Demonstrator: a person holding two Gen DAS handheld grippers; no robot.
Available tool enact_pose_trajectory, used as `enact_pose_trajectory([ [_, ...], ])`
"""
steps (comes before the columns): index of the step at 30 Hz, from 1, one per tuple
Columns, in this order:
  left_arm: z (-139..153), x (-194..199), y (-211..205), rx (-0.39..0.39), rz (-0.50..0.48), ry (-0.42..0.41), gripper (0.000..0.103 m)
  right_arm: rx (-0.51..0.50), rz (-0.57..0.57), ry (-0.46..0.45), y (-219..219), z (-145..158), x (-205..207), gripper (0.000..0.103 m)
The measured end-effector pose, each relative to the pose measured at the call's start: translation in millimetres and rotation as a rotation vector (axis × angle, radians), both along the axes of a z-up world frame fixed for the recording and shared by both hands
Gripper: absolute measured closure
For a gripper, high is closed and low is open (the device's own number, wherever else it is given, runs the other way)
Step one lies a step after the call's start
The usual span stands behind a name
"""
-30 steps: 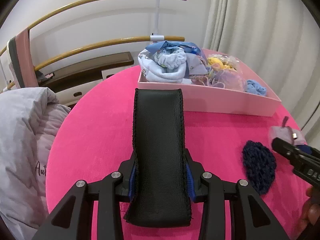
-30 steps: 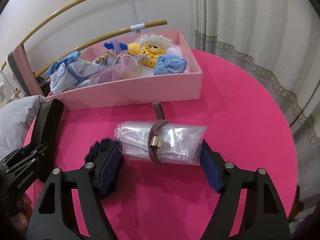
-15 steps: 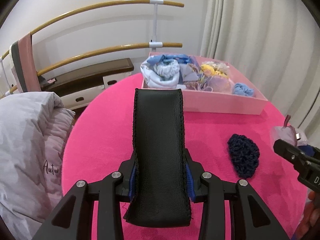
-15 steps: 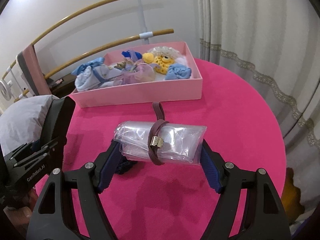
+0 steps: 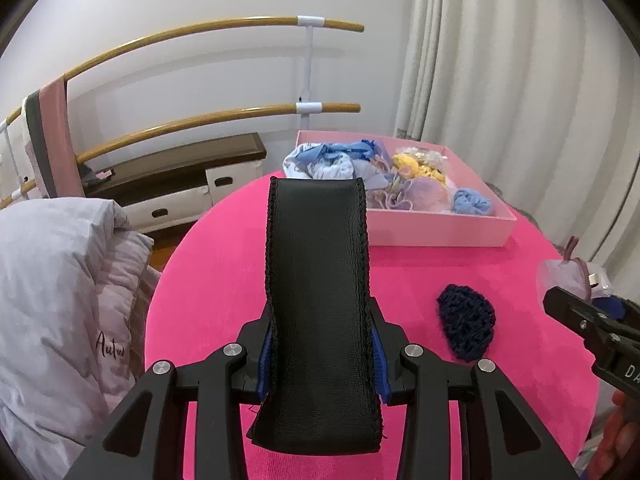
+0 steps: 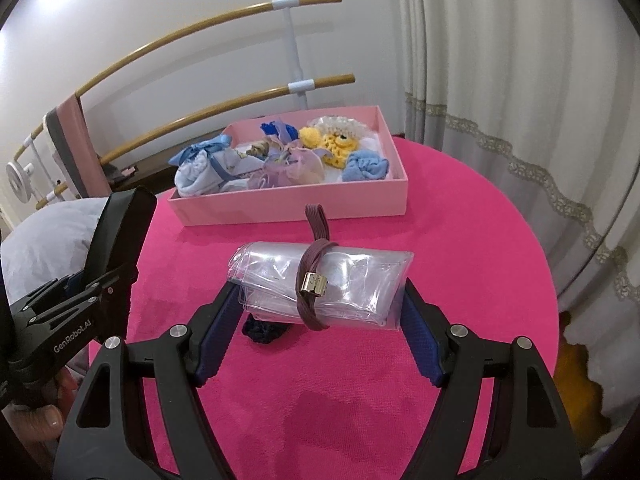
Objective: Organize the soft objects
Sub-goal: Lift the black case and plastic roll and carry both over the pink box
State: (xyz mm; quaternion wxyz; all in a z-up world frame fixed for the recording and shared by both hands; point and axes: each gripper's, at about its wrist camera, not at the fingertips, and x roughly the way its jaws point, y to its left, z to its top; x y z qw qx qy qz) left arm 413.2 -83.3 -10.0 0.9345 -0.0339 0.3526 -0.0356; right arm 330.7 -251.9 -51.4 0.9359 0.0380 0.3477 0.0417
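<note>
Pink box [image 6: 288,204] already part-filled. Left tool [image 5: 320,344] clamped on black strap [image 5: 318,280]; right tool [image 6: 316,316] gripping clear rolled pouch [image 6: 320,280], both above tabletop [image 6: 460,220]. Dark knit piece [image 5: 466,328] left lying.

I see a home bedroom: a rumpled duvet [image 5: 52,280], pleated curtains [image 5: 500,80] (lace-trimmed), and wall-mounted wooden rails [image 5: 220,26].

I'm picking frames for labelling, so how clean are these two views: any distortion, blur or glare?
Left wrist view: strong fisheye bends the rails, dark vignette at the corners; the black strap is sharp, the quilt softer. Right wrist view: same bending; reflections on the clear pouch, and bright patches wash out the wall.
</note>
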Motion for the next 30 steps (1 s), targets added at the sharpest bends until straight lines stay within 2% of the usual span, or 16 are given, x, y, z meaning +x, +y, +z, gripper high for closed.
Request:
enact_pose_trajectory([
  [10,26.3,12.7,6.3,-0.015,-0.014,-0.043,0.067,0.005,0.036,-0.042,2.3,21.9,11.9,0.030],
  [15,57.9,35.6,16.2,-0.038,-0.027,-0.089,0.067,-0.001,0.053,-0.096,2.6,49.7,32.9,0.030],
  [19,87.6,68.8,22.5,-0.065,-0.046,-0.109,0.067,0.008,0.061,-0.128,1.7,72.8,61.0,0.030],
  [24,105.4,117.3,28.0,-0.120,-0.066,-0.074,0.067,0.001,0.065,-0.151,6.1,94.2,100.9,0.030],
  [27,107.0,160.1,31.7,-0.194,-0.074,0.004,0.067,-0.009,0.070,-0.144,10.2,101.4,128.6,0.030],
  [30,107.9,190.6,34.2,-0.235,-0.071,0.049,0.067,-0.013,0.071,-0.131,10.8,105.8,156.2,0.030],
])
